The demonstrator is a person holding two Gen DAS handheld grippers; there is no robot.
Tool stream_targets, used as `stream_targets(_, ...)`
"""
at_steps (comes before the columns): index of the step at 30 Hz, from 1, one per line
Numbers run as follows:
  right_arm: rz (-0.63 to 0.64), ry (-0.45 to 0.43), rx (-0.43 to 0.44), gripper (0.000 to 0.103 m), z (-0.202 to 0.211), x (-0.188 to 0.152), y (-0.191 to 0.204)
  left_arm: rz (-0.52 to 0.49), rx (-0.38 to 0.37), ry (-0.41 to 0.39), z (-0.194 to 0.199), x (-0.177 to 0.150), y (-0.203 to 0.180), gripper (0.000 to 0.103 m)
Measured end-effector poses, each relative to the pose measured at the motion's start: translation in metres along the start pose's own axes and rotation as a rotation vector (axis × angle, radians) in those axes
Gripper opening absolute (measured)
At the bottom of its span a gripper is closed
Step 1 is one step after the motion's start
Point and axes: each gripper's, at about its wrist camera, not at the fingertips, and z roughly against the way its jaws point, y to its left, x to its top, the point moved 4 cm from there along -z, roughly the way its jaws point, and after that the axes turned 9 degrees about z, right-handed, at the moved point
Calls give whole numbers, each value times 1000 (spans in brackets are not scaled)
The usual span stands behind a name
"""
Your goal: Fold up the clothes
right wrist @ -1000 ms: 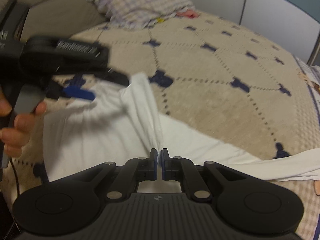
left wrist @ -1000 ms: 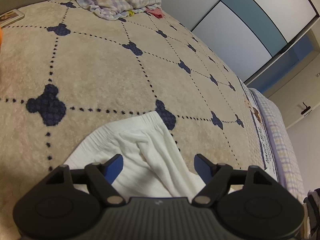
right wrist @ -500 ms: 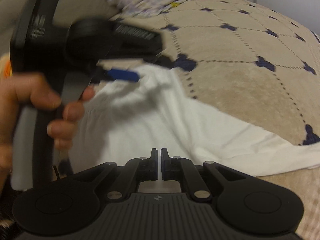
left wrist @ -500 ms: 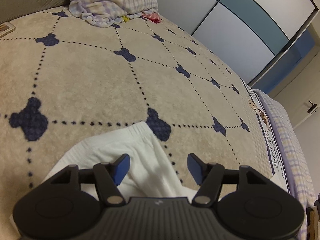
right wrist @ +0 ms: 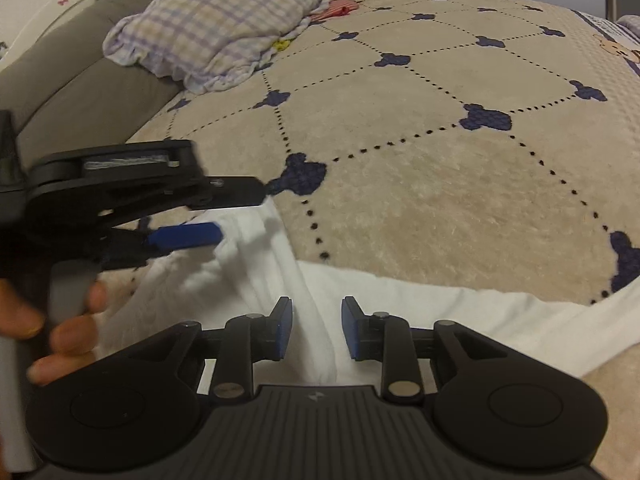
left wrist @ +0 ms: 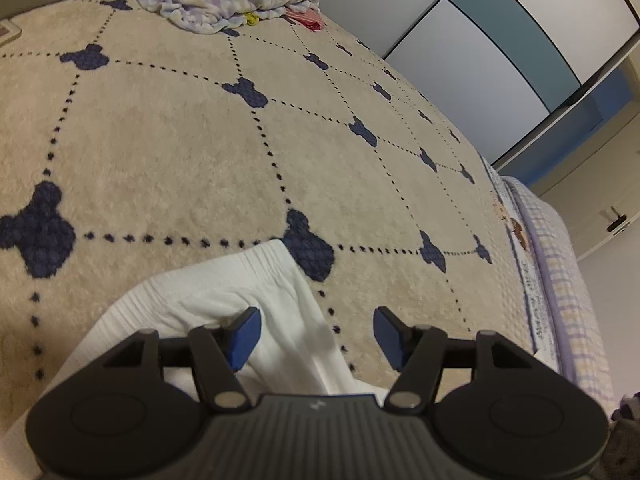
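- Currently, the white garment [right wrist: 280, 280] lies on the bed, on a beige blanket [left wrist: 180, 152] patterned with dotted lines and navy motifs.
- Garment position: near edge of the blanket. A ribbed elastic band [left wrist: 208, 276] forms its far edge in the left wrist view; in the right wrist view one long part extends to the right [right wrist: 500, 312].
- Left tool [left wrist: 316, 332]: released. The blue pads stand well apart, with a fold of the garment between them. The left pad [left wrist: 244, 336] lies against the cloth; the right pad [left wrist: 390, 336] is over bare blanket. No clamping is visible.
- Left tool, right wrist view [right wrist: 200, 216]: it sits at the left, above the garment's far left part, held by a hand [right wrist: 60, 328] on its grey handle.
- Right tool [right wrist: 316, 328]: jaws opening. A raised crease of the garment runs between the pads, and neither pad presses on it.
- Far end of the bed: a checked pillow [right wrist: 224, 28] rests on the blanket, with a small red item [right wrist: 340, 6] just beside it.
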Motion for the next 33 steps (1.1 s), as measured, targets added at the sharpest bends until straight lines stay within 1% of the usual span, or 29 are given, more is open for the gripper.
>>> stream_targets(2,-15,-10,0,30,-6,0,0,16,-25,20,-1,-1,0,63)
stream_targets(4,-42,-39,15,30,-9,0,-1,26,-42,35,-3,-3,0,63)
stream_targets(8,-76,-76,50,30,-16,1,3,38,-43,55,-7,-6,1,64)
stream_targets(9,-75,-89,56,28,-16,1,5,40,-44,57,-7,-7,1,64)
stream_targets(10,-69,-101,62,15,-16,1,8,42,-45,58,-6,-7,2,64)
stream_targets(11,-59,-111,69,6,-15,2,11,43,-47,57,-5,-8,2,64)
stream_targets(12,-50,-121,78,3,-13,3,14,43,-50,54,-3,-8,3,64)
stream_targets(13,-41,-129,92,3,-11,4,18,43,-52,51,0,-8,4,64)
stream_targets(16,6,-142,144,3,-7,6,33,49,-52,41,7,-9,9,64)
stream_targets(18,68,-133,174,3,-4,4,47,60,-49,34,13,-10,14,64)
stream_targets(22,219,-106,185,3,0,-6,74,71,-43,41,20,-14,22,64)
stream_targets(25,286,-85,188,3,0,-13,84,39,-35,47,23,-20,20,64)
stream_targets(28,336,-65,173,3,0,-19,88,-34,-4,31,23,-23,13,64)
stream_targets(33,297,-33,160,3,-4,-20,79,-185,40,-35,21,-24,-6,61)
